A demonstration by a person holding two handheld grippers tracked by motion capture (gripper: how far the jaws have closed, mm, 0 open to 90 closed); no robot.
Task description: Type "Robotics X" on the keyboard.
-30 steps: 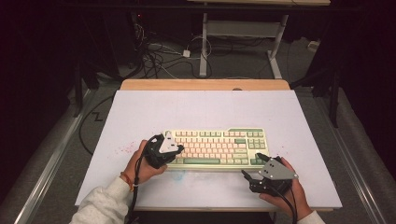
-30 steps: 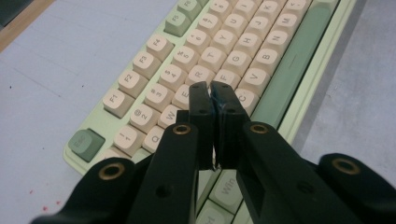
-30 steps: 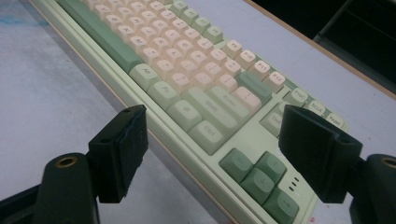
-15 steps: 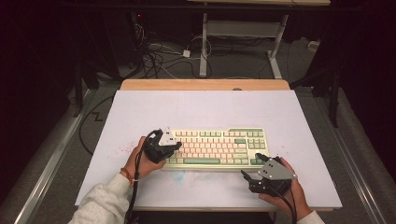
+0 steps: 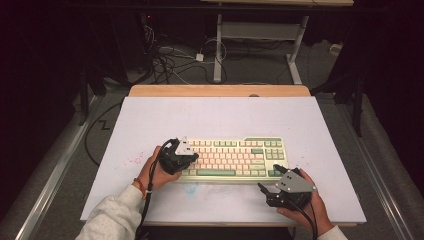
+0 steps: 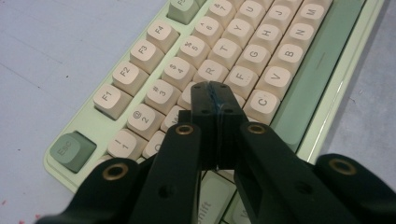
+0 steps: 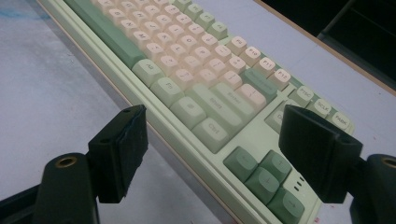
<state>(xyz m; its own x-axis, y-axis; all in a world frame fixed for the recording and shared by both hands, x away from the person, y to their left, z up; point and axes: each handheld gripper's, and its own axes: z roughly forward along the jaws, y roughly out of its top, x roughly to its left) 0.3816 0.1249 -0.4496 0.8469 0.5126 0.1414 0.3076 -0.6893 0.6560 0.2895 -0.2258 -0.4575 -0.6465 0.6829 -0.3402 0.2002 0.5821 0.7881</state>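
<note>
Keyboard (image 5: 232, 157) lies near the table's (image 5: 220, 112) front edge. My left gripper (image 6: 215, 95), jaws pressed together, points down at the keys around D, seemingly mid-press. Right gripper (image 7: 212, 149) hangs spread apart, off the keyboard's right front corner. Typing looks barely begun.

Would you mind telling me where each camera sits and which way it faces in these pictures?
High view: fixed above the person's side, looking forward and down on the table; both forearms, left gripper and right gripper show.
Left gripper view: rides the left gripper, looking along its shut jaws at the keyboard letter keys.
Right gripper view: rides the right gripper, looking between its open jaws at the keyboard's arrow-key end.
All three share the keyboard.
</note>
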